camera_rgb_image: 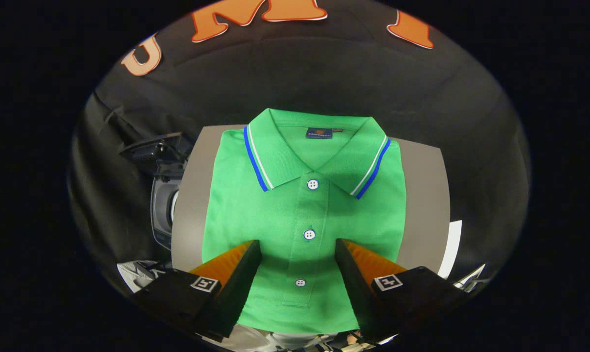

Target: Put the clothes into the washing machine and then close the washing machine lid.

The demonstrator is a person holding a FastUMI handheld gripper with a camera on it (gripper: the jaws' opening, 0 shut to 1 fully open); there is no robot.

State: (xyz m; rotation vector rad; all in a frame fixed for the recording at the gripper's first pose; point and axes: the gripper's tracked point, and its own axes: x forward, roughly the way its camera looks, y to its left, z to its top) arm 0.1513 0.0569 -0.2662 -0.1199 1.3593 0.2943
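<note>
While the tongs hang wide open and empty above its button placket, the folded green polo shirt on the grey counter looks soft, light, best pinched mid-front.

A black cloth wall is hanging at the back, a little wrinkly. A flat grey table top is sitting in front of it.

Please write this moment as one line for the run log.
gripper: open, fingers either side of placket | green polo shirt: folded flat on grey board | grasp: not yet
</note>
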